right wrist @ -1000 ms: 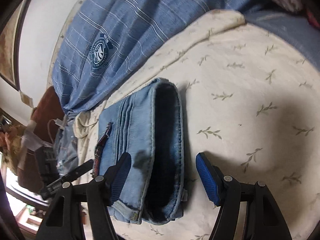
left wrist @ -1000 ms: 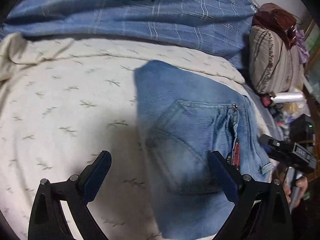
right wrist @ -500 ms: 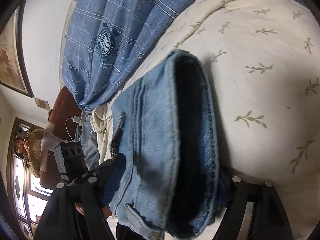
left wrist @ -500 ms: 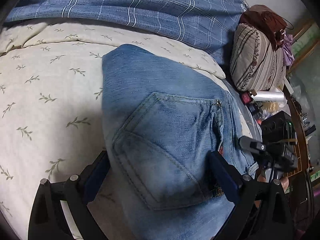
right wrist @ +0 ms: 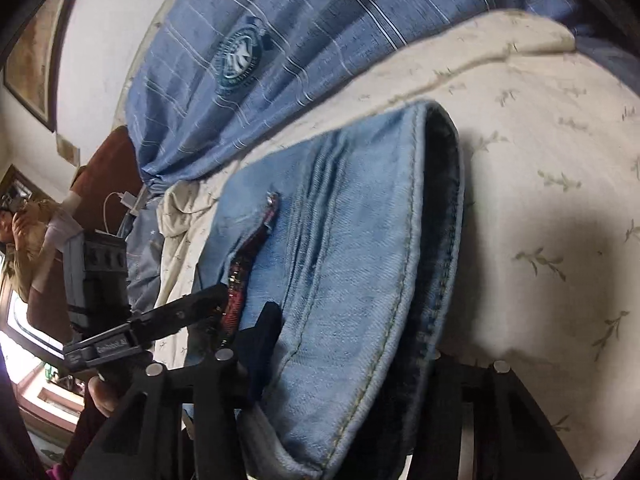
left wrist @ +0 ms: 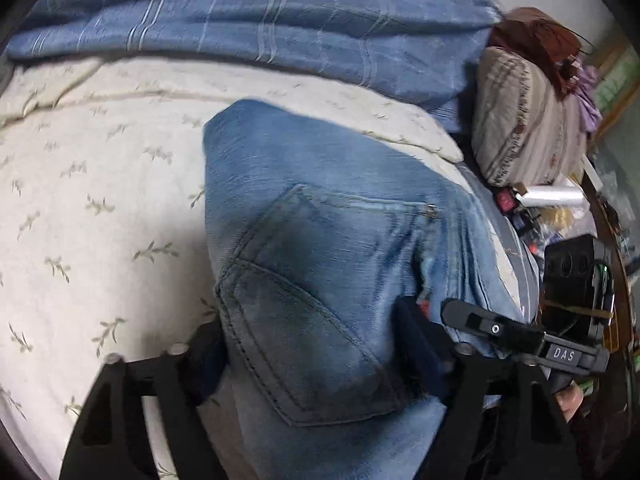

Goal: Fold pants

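Folded blue jeans [left wrist: 320, 248] lie on a cream leaf-print bedspread [left wrist: 100, 220], back pocket up. My left gripper [left wrist: 316, 356] is shut on the folded jeans, its fingers pressed to both sides of the bundle near the pocket. In the right wrist view the jeans [right wrist: 360, 260] show their stacked folded edge. My right gripper [right wrist: 348, 352] is shut on the jeans too; its left finger [right wrist: 266, 340] presses the denim and the right finger is hidden behind the fold. Each gripper shows in the other's view [left wrist: 520, 336] [right wrist: 160, 320].
A blue plaid cover with a round emblem [left wrist: 260, 20] lies at the far side of the bed. A striped cushion [left wrist: 524, 120] and a cluttered side table [left wrist: 580, 220] stand to the right. A person [right wrist: 24, 240] stands at far left by a window.
Both grippers moved in over the folded jeans and closed on them from opposite ends. The bundle now sits between the fingers of each and looks slightly raised.
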`<state>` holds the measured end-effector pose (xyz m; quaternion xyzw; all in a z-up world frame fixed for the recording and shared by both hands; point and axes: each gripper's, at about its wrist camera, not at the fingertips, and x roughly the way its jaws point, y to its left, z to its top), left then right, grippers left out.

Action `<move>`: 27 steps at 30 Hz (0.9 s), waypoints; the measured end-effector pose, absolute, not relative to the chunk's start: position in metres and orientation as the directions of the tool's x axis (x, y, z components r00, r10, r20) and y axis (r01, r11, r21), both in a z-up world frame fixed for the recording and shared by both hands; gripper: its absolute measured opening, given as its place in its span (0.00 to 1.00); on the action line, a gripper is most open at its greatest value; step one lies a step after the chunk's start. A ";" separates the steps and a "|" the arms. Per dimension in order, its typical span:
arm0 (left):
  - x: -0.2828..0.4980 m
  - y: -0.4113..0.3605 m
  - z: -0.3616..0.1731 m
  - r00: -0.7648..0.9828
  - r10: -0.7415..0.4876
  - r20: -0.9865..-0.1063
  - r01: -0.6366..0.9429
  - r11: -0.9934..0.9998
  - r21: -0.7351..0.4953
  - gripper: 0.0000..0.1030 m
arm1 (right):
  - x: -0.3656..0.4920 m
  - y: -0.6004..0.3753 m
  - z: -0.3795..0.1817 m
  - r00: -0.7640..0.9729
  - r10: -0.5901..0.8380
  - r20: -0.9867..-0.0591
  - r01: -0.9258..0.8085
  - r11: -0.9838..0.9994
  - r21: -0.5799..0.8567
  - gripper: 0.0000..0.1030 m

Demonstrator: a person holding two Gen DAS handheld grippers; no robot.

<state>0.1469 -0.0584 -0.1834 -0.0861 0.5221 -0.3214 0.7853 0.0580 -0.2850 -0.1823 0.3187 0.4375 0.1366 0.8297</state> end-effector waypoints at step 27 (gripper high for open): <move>0.137 -0.030 -0.087 0.466 -0.589 -0.660 0.458 0.799 -0.389 0.44 | 0.048 -0.240 -0.102 0.844 0.341 -0.415 -0.103 0.861 0.498 0.45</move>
